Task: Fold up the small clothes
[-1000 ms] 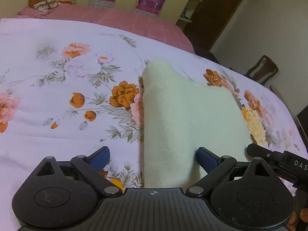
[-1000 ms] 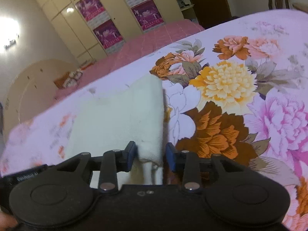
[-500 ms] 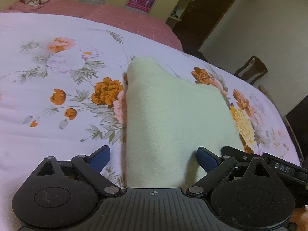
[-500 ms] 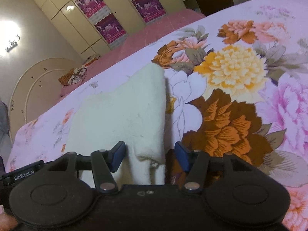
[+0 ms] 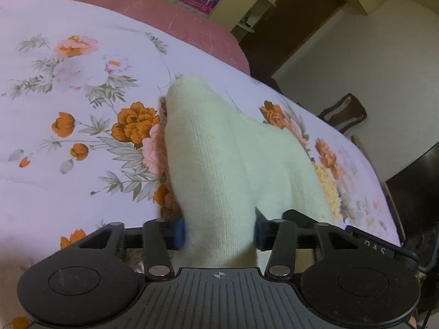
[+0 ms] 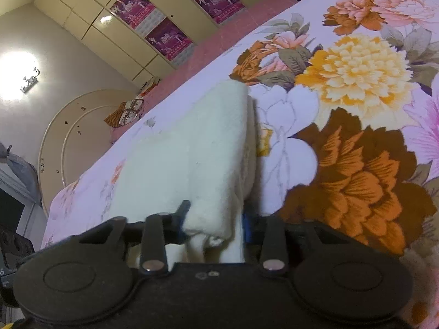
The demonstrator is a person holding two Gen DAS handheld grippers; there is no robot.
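A cream knitted garment [image 5: 233,150] lies folded on the flowered bedspread [image 5: 68,109], its near end raised into a ridge. My left gripper [image 5: 219,234] has its jaws closing, and both blue pads press the near left end of the garment, which fills the gap between them. In the right wrist view the same garment [image 6: 192,150] runs away from me over the bedspread [image 6: 356,109]. My right gripper [image 6: 215,224] is closing too, its pads squeezing the layered near right corner.
A pink mattress [image 5: 192,24] borders the bedspread at the far side. Beyond it stands a wardrobe with purple posters [image 6: 167,38]. A wooden chair [image 5: 343,112] and dark furniture [image 5: 411,205] stand off the bed's right edge. A curved headboard [image 6: 76,126] is at the left.
The left jaws went from wide open to closed on the garment's near end. The right jaws widened, then narrowed onto the corner. The cloth has bunched into a raised ridge.
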